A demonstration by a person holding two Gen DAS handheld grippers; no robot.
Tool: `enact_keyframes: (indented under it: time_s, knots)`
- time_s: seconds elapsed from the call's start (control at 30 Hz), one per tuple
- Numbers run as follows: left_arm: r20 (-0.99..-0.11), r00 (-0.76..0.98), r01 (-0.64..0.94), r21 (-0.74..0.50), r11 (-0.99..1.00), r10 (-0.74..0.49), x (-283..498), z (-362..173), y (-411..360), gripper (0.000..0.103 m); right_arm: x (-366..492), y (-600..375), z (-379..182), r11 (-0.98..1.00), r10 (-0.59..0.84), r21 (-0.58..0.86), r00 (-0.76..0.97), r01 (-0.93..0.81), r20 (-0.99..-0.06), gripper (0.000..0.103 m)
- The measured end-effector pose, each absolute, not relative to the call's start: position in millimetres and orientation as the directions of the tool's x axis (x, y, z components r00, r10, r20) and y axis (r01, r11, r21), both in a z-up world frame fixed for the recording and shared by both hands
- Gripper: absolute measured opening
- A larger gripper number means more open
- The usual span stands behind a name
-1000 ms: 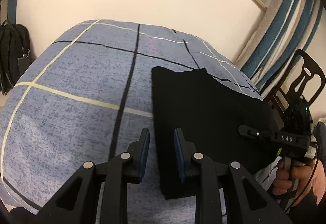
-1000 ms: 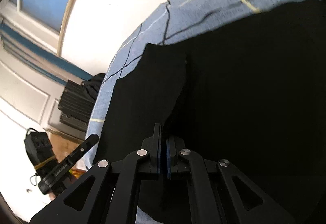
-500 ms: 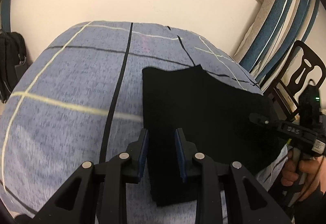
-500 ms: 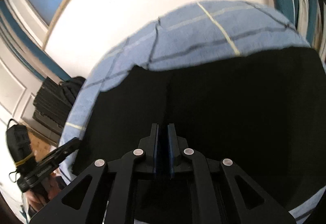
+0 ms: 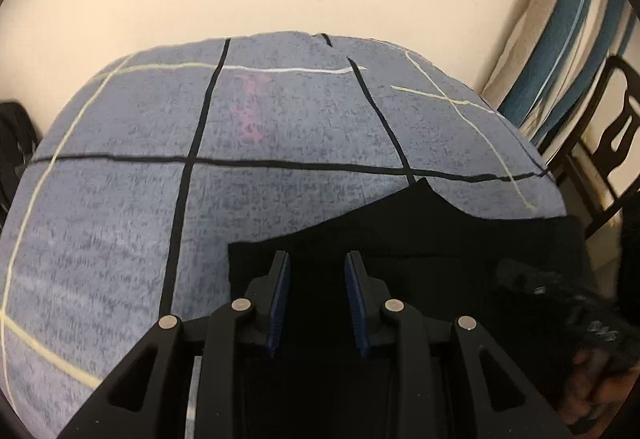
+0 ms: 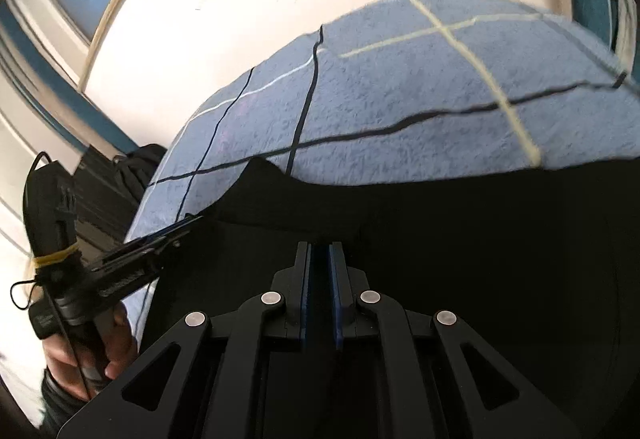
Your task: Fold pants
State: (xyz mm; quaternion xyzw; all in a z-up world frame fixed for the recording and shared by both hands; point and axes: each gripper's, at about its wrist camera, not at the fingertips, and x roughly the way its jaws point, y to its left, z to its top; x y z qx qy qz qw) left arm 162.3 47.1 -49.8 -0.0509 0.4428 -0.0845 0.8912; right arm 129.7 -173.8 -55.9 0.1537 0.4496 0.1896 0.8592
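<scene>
Left tool (image 5: 317,281) wide apart, empty, over black pants (image 5: 420,235); right tool (image 6: 319,271) at 3 o'clock, narrowly gapped, grip unclear.

**Black tongs, blue pads, silver screws**

Both the left gripper (image 5: 316,275) and the right gripper (image 6: 319,267) are built of matte black plastic, with triangular cut-outs in the arms. Blue pads (image 5: 280,299) are fitted inside each finger. Round silver screws (image 6: 271,297) are set at the joints. Bare skin is seen on the left hand (image 6: 86,355), behind a thin black cable (image 6: 60,323).
</scene>
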Motion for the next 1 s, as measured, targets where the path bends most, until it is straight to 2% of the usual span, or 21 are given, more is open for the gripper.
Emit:
enact_keyframes:
  time_s: [0.27,0.47,0.67,0.73,0.83,1.0]
  knots:
    - [-0.734,0.636,0.149,-0.186,0.971,-0.238,87.4,-41.7,46.7,0.032,60.5,-156.4,-49.8,0.864,0.504,0.396,0.508,-0.313,-0.698,0.009]
    - [-0.721,0.651,0.166,-0.169,0.972,-0.237,27.1,-54.2,43.5,0.032,26.8,-154.7,-61.9,0.877,0.472,0.319,0.521,-0.359,-0.711,0.009]
    - [-0.714,0.656,0.151,-0.195,0.969,-0.246,10.7,-57.2,46.2,0.038,12.9,-156.7,-56.0,0.907,0.406,0.25,0.547,-0.338,-0.732,0.009]
    - [-0.717,0.656,0.139,-0.193,0.971,-0.237,11.4,-61.4,45.5,0.038,13.3,-160.8,-59.7,0.906,0.413,0.273,0.539,-0.322,-0.734,0.009]
    - [-0.724,0.654,0.121,-0.189,0.974,-0.222,13.1,-60.4,42.9,0.038,10.2,-166.5,-52.6,0.921,0.385,0.264,0.554,-0.288,-0.738,0.016]
    - [-0.731,0.646,0.106,-0.197,0.975,-0.218,16.8,-61.6,42.1,0.038,-1.8,-179.7,-44.3,0.941,0.332,0.213,0.584,-0.264,-0.741,0.017]
